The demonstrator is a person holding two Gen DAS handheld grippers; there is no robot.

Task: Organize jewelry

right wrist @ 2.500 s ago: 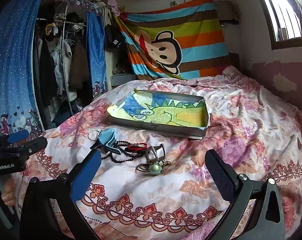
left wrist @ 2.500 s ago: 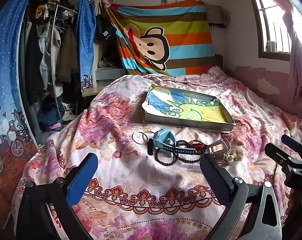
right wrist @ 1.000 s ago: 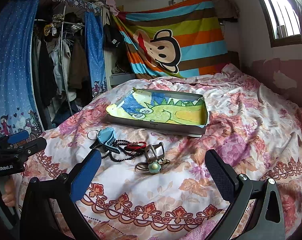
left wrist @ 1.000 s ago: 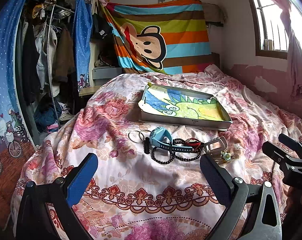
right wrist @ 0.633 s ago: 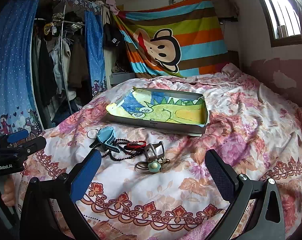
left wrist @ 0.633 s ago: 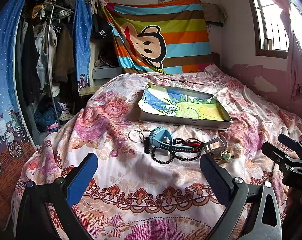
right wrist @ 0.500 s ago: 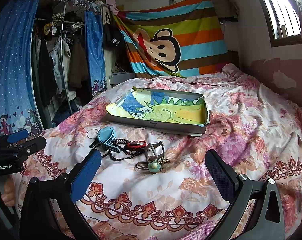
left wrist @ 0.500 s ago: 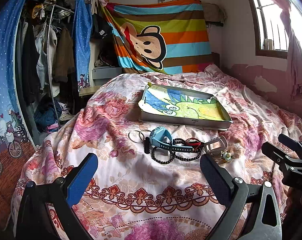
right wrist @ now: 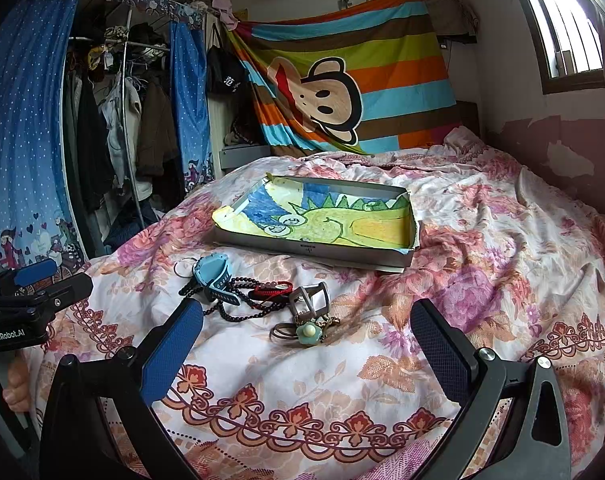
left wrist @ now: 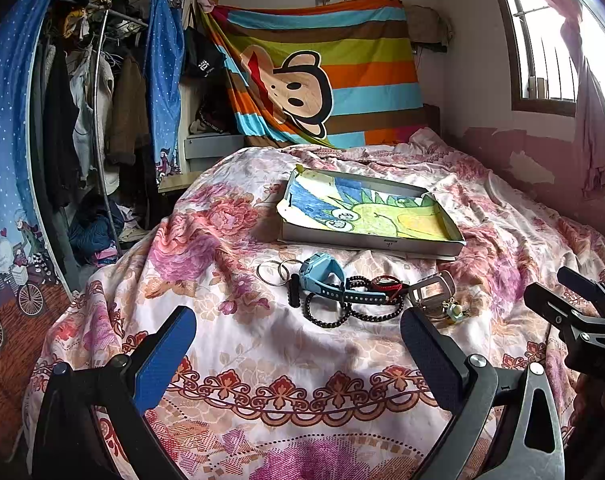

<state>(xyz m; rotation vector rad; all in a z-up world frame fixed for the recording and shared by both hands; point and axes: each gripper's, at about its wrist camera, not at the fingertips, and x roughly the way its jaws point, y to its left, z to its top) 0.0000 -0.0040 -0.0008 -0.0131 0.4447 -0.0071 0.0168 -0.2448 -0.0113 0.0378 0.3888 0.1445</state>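
A heap of jewelry lies mid-bed: a blue watch (left wrist: 320, 274) (right wrist: 214, 271), black bead bracelets (left wrist: 330, 314) (right wrist: 238, 308), a red cord bracelet (left wrist: 386, 282) (right wrist: 272, 289), two silver rings (left wrist: 272, 273), a grey buckle (left wrist: 430, 290) (right wrist: 308, 300) and a green flower charm (right wrist: 307, 332) (left wrist: 454, 312). Behind it sits a shallow box (left wrist: 366, 242) (right wrist: 314, 250) lined with a dinosaur drawing. My left gripper (left wrist: 294, 338) and right gripper (right wrist: 306, 338) hover open near the bed's front edge, short of the heap, nothing between the fingers.
The floral bedspread (left wrist: 262, 360) (right wrist: 482, 240) covers the bed. A clothes rack with blue curtains (left wrist: 82, 120) (right wrist: 122, 128) stands at the left. A striped monkey blanket (left wrist: 314, 72) hangs at the back. A window (left wrist: 550, 52) is on the right wall.
Since 2.5 s ago both views have drifted slightly back and up from the bed. In the last second nothing has visibly moved.
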